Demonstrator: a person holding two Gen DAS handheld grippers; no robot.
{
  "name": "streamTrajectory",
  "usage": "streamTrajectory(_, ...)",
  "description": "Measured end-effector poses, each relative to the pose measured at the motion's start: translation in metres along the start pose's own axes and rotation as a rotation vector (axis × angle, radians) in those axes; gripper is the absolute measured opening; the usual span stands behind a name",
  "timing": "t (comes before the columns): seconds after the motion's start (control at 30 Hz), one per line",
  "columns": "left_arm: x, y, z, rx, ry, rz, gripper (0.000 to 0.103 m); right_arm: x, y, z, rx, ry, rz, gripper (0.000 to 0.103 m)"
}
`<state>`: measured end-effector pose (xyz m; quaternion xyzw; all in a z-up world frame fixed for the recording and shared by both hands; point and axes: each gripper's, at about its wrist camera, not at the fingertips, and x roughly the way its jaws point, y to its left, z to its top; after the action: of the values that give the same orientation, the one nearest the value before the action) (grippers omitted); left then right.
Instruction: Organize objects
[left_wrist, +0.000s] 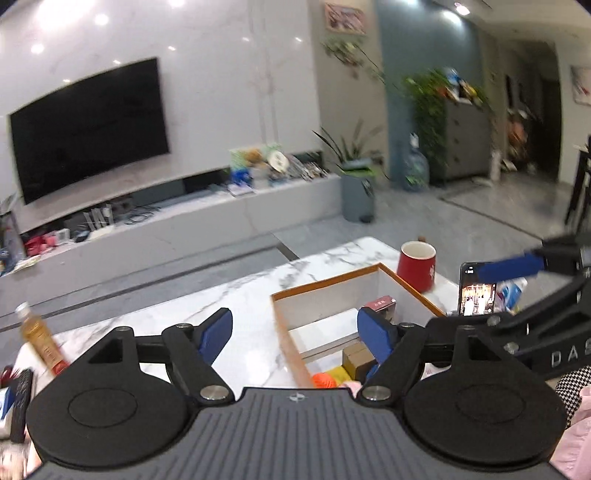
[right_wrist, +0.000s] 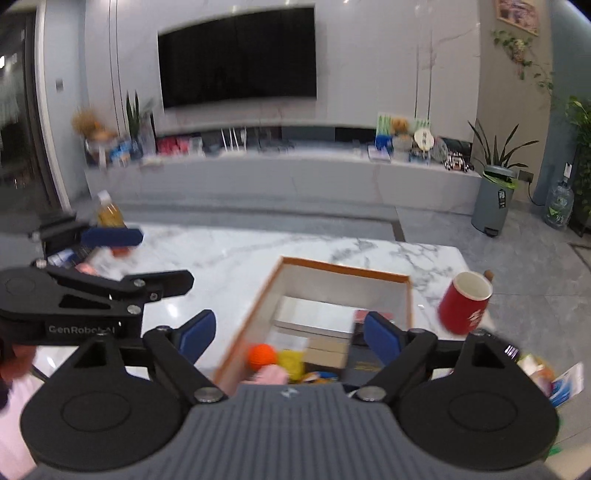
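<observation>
A white box with an orange rim (left_wrist: 332, 284) stands open on the marble table (left_wrist: 207, 295). Inside it lie an orange ball (right_wrist: 261, 356), a yellow thing (right_wrist: 291, 362), a pink thing (right_wrist: 273, 376), small cartons and a dark book (right_wrist: 362, 365). My left gripper (left_wrist: 295, 332) is open above the box's left wall, with nothing between its fingers. My right gripper (right_wrist: 291, 332) is open above the box's near end, also with nothing in it. Each view shows the other gripper's blue finger (left_wrist: 509, 266) (right_wrist: 110, 236) at its edge.
A red mug (right_wrist: 465, 308) stands right of the box, a phone (left_wrist: 476, 295) beside it. An amber bottle (right_wrist: 109, 214) and a remote (left_wrist: 22, 402) sit at the table's left end. Packets (right_wrist: 569, 380) lie at the right. A TV wall and low cabinet lie beyond.
</observation>
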<state>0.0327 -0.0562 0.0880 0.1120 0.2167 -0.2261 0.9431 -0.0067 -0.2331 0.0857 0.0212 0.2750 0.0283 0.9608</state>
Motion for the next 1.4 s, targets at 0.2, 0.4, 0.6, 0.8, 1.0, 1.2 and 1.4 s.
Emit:
streamTrajectory(0.2, -0.034, -0.008, -0.031, -0.042, -0.055, 0.114, 0.096, -0.033, 0.04, -0.043, -0.022, -0.114, 0.0, 0.095)
streamTrajectory(0.4, -0.027, -0.012, -0.055, -0.068, -0.038, 0.184, 0.098, -0.044, 0.046, -0.069, -0.005, -0.153, -0.09, 0.098)
streamTrajectory(0.6, -0.008, -0.015, -0.068, -0.131, -0.005, 0.216, 0.099, -0.036, 0.027, -0.081, 0.087, -0.124, -0.167, 0.099)
streamTrajectory(0.8, 0.01, -0.021, -0.083, -0.156, 0.064, 0.184, 0.099, -0.011, 0.012, -0.097, 0.157, -0.067, -0.168, 0.099)
streamTrajectory(1.0, 0.028, -0.029, -0.095, -0.166, 0.125, 0.184, 0.099, 0.01, 0.004, -0.11, 0.173, -0.019, -0.169, 0.099)
streamTrajectory(1.2, 0.039, -0.028, -0.097, -0.178, 0.162, 0.193, 0.099, 0.025, -0.001, -0.115, 0.173, 0.002, -0.175, 0.099)
streamTrajectory(1.4, 0.036, -0.028, -0.095, -0.182, 0.161, 0.194, 0.099, 0.032, -0.004, -0.113, 0.176, 0.011, -0.17, 0.099)
